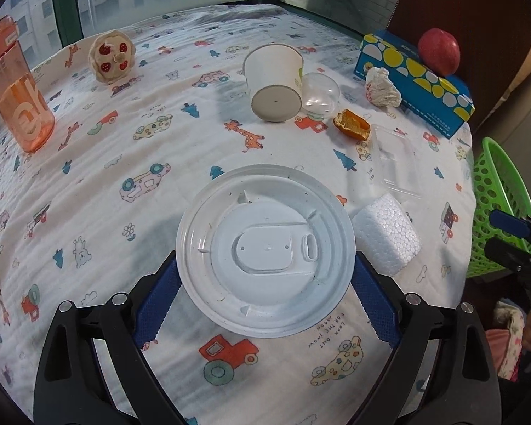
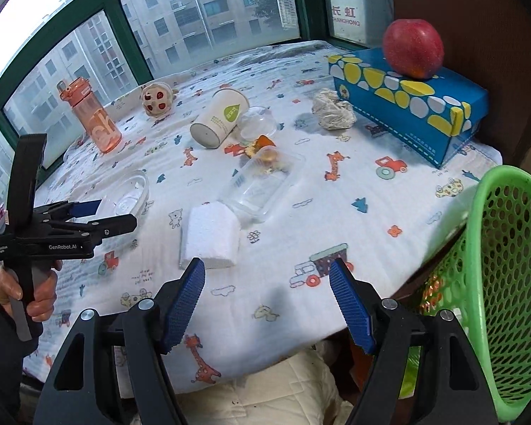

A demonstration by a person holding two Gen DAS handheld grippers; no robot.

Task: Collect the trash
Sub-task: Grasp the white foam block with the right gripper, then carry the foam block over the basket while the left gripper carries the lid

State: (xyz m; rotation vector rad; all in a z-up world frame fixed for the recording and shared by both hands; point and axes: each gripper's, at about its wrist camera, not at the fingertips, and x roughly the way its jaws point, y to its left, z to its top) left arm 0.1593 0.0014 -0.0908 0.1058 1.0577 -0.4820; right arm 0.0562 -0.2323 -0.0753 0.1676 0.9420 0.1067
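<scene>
A round clear plastic lid [image 1: 265,251] sits gripped by its rim between the blue pads [image 1: 159,301] of my left gripper [image 1: 265,260], lifted a little off the printed cloth. My right gripper [image 2: 267,264] stands open and empty over the table's near edge, just left of the green mesh basket [image 2: 506,283]. A white foam block [image 2: 210,237] lies just beyond its left fingertip. Farther back lie a clear plastic box [image 2: 262,184], an orange peel [image 2: 262,143], a tipped paper cup [image 2: 219,118], a clear dome lid [image 2: 256,122] and a crumpled tissue [image 2: 332,109].
An orange water bottle [image 2: 95,120] and a plush toy [image 2: 157,101] stand at the back left. A blue tissue box [image 2: 410,106] with a red apple [image 2: 412,47] on top lies at the back right. Windows border the far side of the table. A hand [image 2: 35,294] holds the left gripper's handle.
</scene>
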